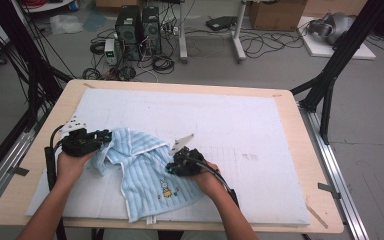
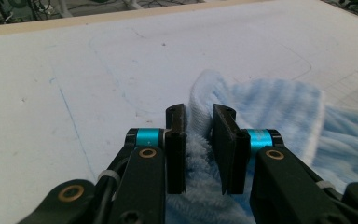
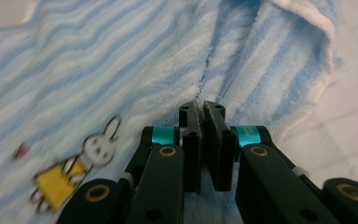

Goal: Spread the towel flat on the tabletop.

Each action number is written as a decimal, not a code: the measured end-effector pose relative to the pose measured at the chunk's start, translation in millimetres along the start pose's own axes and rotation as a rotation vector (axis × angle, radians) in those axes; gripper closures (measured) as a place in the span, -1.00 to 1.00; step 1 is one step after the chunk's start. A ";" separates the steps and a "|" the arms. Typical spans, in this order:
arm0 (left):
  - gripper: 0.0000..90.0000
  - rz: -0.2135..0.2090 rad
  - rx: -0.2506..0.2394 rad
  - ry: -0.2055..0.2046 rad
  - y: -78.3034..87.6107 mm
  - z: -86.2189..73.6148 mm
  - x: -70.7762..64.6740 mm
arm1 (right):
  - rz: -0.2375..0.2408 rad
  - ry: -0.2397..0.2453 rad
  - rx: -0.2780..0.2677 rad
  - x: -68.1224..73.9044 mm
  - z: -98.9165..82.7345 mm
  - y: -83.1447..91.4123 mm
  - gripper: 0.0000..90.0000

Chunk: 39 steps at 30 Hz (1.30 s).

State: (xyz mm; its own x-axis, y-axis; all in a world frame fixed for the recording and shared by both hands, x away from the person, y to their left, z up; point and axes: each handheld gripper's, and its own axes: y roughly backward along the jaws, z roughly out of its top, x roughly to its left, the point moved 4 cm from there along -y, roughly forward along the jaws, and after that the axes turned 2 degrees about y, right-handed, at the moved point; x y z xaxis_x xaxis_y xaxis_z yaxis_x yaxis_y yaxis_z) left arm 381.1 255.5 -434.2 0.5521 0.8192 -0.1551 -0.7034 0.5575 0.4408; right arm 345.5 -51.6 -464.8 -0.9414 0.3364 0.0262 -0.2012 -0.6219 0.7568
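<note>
A light-blue striped terry towel with a rabbit print (image 1: pixel 145 170) lies rumpled on the white-padded table (image 1: pixel 260 125). The left claw (image 2: pixel 199 135) pinches a bunched edge; the right claw (image 3: pixel 204 122), nearly closed, nips a fold. Both grips look made, so any spreading or folding seems still ahead.

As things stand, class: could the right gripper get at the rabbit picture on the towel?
Probably yes. The rabbit picture lies face up just beside the right gripper, with nothing over it. But that gripper is shut on a fold of the towel, so it must let go first.
</note>
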 end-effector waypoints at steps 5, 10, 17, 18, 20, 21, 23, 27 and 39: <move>0.67 -0.025 0.023 -0.040 -8.9 -1.6 -12.6 | 0.056 -0.008 -0.011 20.0 -29.7 24.4 0.87; 0.50 -0.023 0.021 -0.068 -13.6 -1.9 -17.1 | 0.022 -0.061 -0.138 10.4 -11.6 28.3 0.33; 0.32 0.018 -0.032 -0.021 -5.7 1.5 -5.6 | -0.056 -0.111 -0.241 -13.6 34.4 11.1 0.02; 0.32 0.022 -0.036 -0.017 -4.2 1.7 -3.9 | -0.060 -0.106 -0.235 -16.6 41.0 4.6 0.00; 0.32 0.032 -0.049 -0.008 -1.2 2.6 -0.6 | -0.025 -0.118 -0.225 -21.7 59.0 -16.0 -0.01; 0.32 0.040 -0.053 -0.005 0.4 3.0 1.3 | -0.009 -0.117 -0.230 -22.4 64.9 -22.7 -0.01; 0.32 0.048 -0.056 0.003 3.6 3.3 5.6 | 0.013 -0.126 -0.229 -21.8 70.9 -28.7 -0.01; 0.32 0.066 -0.064 0.021 8.7 3.0 13.7 | 0.057 -0.117 -0.193 -19.6 97.4 -61.2 -0.05; 0.32 0.087 -0.087 0.053 17.9 2.7 23.7 | -0.140 -0.041 -0.102 -32.3 103.1 -63.6 0.73</move>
State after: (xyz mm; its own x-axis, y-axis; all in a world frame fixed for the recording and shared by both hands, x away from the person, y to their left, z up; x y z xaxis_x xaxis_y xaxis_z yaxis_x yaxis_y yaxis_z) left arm 382.8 284.6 -427.6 0.4647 0.8695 -0.1676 -0.7848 0.4921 0.3768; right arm 416.7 50.0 -446.5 -0.8907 0.4521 -0.0471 -0.3583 -0.6345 0.6849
